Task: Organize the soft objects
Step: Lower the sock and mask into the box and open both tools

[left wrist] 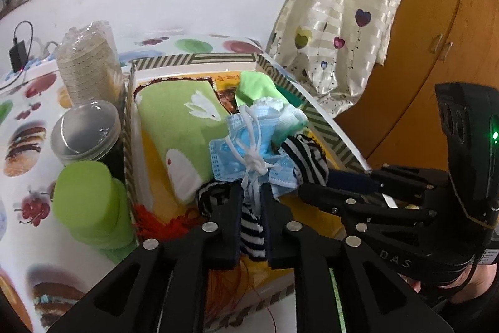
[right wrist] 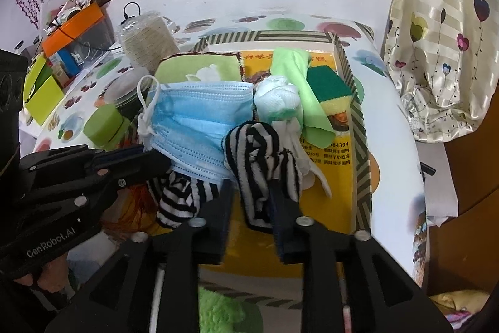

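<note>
A shallow striped-rim box [left wrist: 193, 60] [right wrist: 361, 152] holds soft things: a green rabbit towel [left wrist: 184, 127] [right wrist: 199, 69], a light green cloth [left wrist: 255, 86] [right wrist: 296, 83], a white rolled sock [right wrist: 277, 100], a green-yellow sponge [right wrist: 330, 91]. My left gripper [left wrist: 251, 192] is shut on a black-and-white striped sock [left wrist: 252, 233] together with the ear loops of a blue face mask [left wrist: 237, 152] [right wrist: 199, 127]. My right gripper [right wrist: 251, 195] is shut on the other end of the striped sock [right wrist: 259, 158], low over the box.
On the fruit-print table left of the box stand a stack of paper cups [left wrist: 87, 64] [right wrist: 146, 42], a metal-lidded jar [left wrist: 85, 130] and a green round container [left wrist: 90, 205] [right wrist: 104, 124]. A curtain [left wrist: 340, 14] and wooden cabinet [left wrist: 436, 36] are to the right. Red threads [left wrist: 156, 220] lie in the box.
</note>
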Demonstrator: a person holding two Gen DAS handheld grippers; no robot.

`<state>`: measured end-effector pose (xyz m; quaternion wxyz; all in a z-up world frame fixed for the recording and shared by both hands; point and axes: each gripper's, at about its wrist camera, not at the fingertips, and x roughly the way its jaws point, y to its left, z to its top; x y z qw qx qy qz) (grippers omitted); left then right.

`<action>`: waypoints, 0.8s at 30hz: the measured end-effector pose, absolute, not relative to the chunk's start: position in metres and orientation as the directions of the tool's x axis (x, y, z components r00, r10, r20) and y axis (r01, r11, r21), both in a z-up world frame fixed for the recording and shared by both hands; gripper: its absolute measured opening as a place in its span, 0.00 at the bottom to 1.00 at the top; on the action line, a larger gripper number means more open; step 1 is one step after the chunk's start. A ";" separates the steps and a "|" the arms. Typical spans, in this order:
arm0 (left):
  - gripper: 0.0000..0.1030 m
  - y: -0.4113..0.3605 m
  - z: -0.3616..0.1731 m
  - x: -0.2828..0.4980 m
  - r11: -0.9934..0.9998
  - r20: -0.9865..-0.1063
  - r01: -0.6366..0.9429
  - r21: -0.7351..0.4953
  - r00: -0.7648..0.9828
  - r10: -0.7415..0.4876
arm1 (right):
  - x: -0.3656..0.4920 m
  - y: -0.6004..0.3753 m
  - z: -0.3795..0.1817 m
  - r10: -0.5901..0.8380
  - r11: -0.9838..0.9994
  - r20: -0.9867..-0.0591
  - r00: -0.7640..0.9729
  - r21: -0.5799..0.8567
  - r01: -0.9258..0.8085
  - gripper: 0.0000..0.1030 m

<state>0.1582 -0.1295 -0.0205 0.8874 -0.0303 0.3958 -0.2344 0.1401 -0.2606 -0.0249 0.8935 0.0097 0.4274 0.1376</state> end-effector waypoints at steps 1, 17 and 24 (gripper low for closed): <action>0.18 -0.129 -0.020 0.155 0.890 -0.689 0.393 -0.230 0.580 -0.434 | 0.137 -0.260 -0.024 0.255 0.962 -0.757 0.601 0.133 -0.240 0.38; 0.25 -0.113 -0.002 0.103 0.914 -0.669 0.370 -0.166 0.639 -0.380 | 0.092 -0.250 -0.005 0.247 0.962 -0.721 0.648 0.103 -0.252 0.43; 0.25 -0.113 0.003 0.082 0.929 -0.662 0.349 -0.126 0.667 -0.341 | 0.070 -0.243 0.005 0.242 0.963 -0.697 0.675 0.085 -0.257 0.43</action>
